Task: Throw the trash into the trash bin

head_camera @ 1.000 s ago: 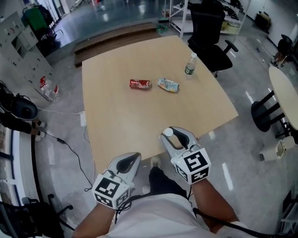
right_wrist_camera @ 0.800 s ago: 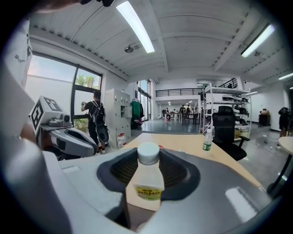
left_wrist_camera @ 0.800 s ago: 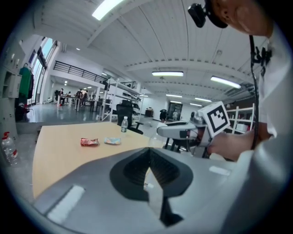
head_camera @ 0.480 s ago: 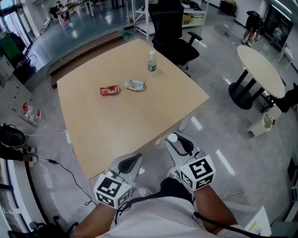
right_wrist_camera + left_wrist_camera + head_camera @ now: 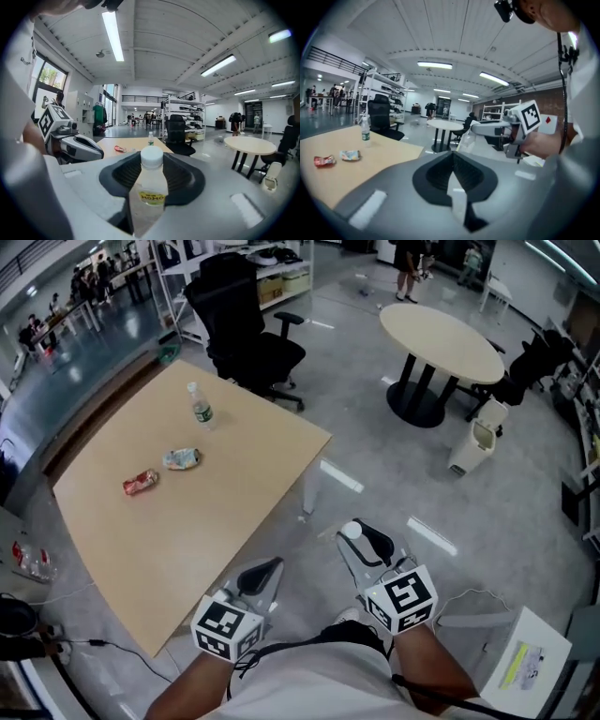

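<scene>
Bottle (image 5: 151, 185), clear with a white cap, clamped cap-outward in right gripper (image 5: 364, 545); left gripper (image 5: 262, 576) closed, empty. Since a second ago both have swung away from the table (image 5: 216, 502), now right of its edge over floor. Trash bin (image 5: 472, 447) stands well right of the table.

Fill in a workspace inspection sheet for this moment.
Surface: wooden table, mostly bare.
Job's things: clear bottle in right gripper; upright bottle, crumpled wrapper, crushed red can on table; white bin beside round table.
Clutter: white box on floor.
Grippers: right gripper shut on clear bottle; left gripper shut, empty.
Cables: one on floor by table.
Surroundings: black office chair, shelving, distant people.
</scene>
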Demonstrator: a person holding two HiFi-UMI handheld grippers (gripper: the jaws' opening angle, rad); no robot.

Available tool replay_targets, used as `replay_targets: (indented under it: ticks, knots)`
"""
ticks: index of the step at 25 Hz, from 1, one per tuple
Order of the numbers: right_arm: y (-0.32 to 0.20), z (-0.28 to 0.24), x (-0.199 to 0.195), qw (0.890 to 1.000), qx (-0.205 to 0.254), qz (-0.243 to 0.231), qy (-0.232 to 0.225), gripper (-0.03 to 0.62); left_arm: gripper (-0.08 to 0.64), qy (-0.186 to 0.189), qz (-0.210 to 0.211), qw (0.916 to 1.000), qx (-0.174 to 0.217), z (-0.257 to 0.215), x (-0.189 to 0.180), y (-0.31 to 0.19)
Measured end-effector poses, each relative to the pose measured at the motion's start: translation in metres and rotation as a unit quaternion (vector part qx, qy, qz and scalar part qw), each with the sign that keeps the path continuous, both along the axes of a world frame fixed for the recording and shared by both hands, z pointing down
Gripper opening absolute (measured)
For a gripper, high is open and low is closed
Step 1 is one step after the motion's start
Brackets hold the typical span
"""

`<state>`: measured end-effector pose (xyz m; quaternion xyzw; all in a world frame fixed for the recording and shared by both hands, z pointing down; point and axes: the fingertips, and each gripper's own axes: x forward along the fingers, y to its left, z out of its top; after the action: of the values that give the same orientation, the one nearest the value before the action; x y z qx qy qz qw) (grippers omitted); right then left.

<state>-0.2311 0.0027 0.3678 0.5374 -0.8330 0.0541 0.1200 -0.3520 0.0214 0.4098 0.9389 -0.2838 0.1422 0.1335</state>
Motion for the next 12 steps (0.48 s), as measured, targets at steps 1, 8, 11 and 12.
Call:
replay_targets:
  ticks: [1,8,11,12]
  knots:
    - [0.003,0.001,0.018,1.000,-0.001,0.015,0.003,0.146,0.006,0.003,0.017,0.9999,0.002,-0.001,0.017,-0.001]
    - [0.030,0.006,0.147,0.990,0.000,0.143,0.006,0.144,0.006,0.005,0.146,0.9892,0.016,-0.008,0.140,-0.005]
    - [0.052,0.007,0.190,0.981,0.000,0.193,0.003,0.146,0.006,0.001,0.197,0.9802,0.016,-0.008,0.188,-0.001]
    - [0.061,0.008,0.202,0.978,-0.003,0.206,0.003,0.144,0.006,0.001,0.212,0.9772,0.014,-0.008,0.203,0.002]
